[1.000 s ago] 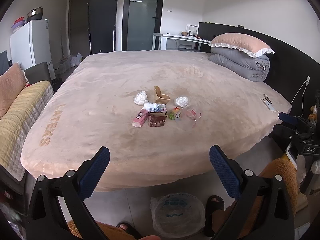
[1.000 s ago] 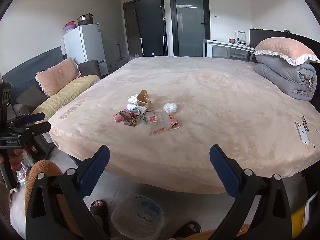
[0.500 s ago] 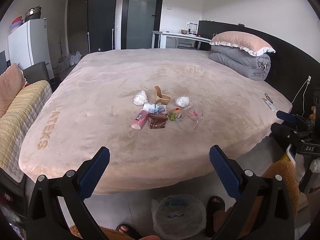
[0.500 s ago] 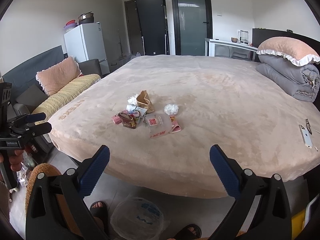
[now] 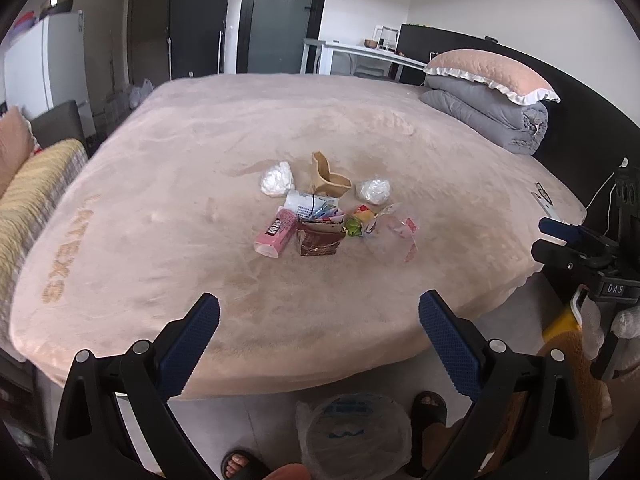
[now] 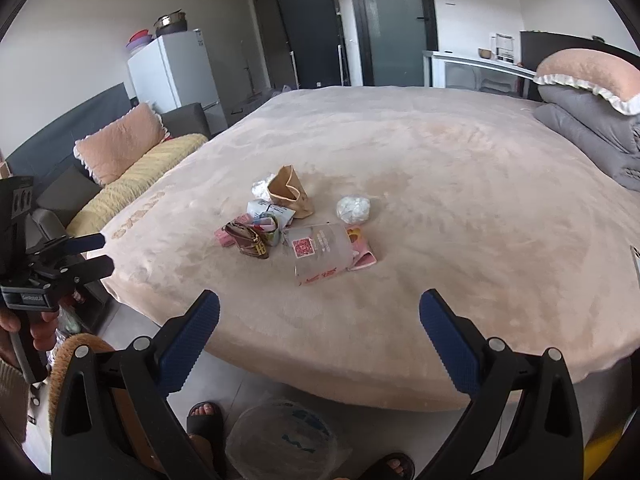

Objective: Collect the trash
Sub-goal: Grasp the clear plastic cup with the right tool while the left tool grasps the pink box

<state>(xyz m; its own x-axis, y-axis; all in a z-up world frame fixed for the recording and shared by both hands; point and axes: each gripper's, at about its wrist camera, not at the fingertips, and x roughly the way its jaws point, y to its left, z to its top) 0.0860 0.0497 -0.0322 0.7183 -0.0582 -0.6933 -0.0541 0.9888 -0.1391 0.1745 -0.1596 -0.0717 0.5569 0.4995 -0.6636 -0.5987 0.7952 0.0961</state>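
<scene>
Trash pile (image 5: pixel 320 216): lies mid-bed (image 5: pixel 160 208), far ahead of both grippers.
Left gripper (image 5: pixel 319 334): jaws wide open, empty.
Right gripper (image 6: pixel 319 332): jaws wide open, empty.
Nearest piece: clear wrapper (image 6: pixel 322 254), long axis pointing near-right; I judge right hand closer.
Bag (image 6: pixel 280 440): on floor below.

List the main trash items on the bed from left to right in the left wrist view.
pink packet → brown foil wrapper → green wrapper → clear plastic bag.
</scene>
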